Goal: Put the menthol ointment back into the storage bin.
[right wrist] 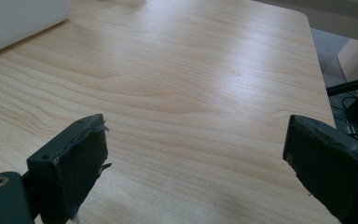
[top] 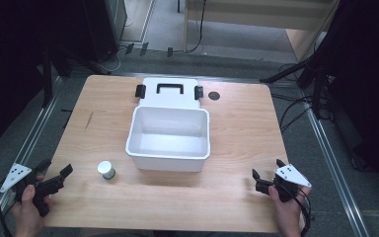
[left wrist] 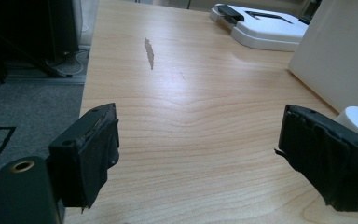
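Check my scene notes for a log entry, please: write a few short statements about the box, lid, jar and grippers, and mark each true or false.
1. The white box stands open and empty. True.
2. The lid is shut on the box. False: it lies flat on the table just behind the box.
3. The small jar stands in front of the box's left corner. True.
4. The left gripper holds the jar. False: its jaws are open with nothing between them, and the jar sits apart from it.
5. The right gripper has open, empty jaws. True.
6. The jar lies inside the box. False: it stands on the table outside it.
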`<control>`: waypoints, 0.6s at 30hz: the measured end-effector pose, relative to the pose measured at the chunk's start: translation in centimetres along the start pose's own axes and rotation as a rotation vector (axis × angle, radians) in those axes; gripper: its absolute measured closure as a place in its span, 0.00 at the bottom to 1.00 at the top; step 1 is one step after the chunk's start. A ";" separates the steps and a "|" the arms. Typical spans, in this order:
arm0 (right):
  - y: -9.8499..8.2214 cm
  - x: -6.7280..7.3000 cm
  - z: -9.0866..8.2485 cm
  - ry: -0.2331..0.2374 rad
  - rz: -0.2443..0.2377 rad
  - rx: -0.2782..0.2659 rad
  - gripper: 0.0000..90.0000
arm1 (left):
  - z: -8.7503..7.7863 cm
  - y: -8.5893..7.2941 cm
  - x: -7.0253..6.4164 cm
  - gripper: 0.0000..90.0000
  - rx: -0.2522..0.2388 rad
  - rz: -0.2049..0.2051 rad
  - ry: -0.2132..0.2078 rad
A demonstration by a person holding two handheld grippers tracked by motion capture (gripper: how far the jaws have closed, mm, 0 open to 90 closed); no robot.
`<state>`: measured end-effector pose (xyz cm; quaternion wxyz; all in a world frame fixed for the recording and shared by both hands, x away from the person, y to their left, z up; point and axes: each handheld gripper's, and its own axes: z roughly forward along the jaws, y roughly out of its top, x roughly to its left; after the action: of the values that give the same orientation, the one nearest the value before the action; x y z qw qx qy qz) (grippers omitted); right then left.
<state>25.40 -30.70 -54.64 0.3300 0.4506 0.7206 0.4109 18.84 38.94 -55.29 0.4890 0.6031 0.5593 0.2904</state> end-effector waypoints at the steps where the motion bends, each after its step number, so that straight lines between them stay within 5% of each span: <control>1: 0.0 0.0 0.0 0.000 0.000 0.000 0.07 | 0.0 0.0 0.0 0.16 0.000 0.000 0.000; 4: 0.0 0.0 0.0 0.001 0.002 -0.003 0.07 | 0.3 0.1 0.2 0.16 0.017 -0.008 -0.003; 7: 0.0 0.0 0.0 0.002 0.003 -0.005 0.07 | 0.6 0.2 0.5 0.16 0.056 -0.064 -0.013; 12: 0.0 0.0 0.0 0.001 0.000 -0.003 0.07 | 0.5 0.3 0.0 0.16 0.108 -0.025 -0.024; 18: 0.0 -0.1 -0.1 0.001 0.001 -0.004 0.07 | 0.1 1.4 -0.9 0.16 0.108 0.013 -0.080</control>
<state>25.36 -30.77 -54.64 0.3301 0.4501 0.7198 0.4128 19.29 38.17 -53.90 0.4757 0.6434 0.5503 0.2384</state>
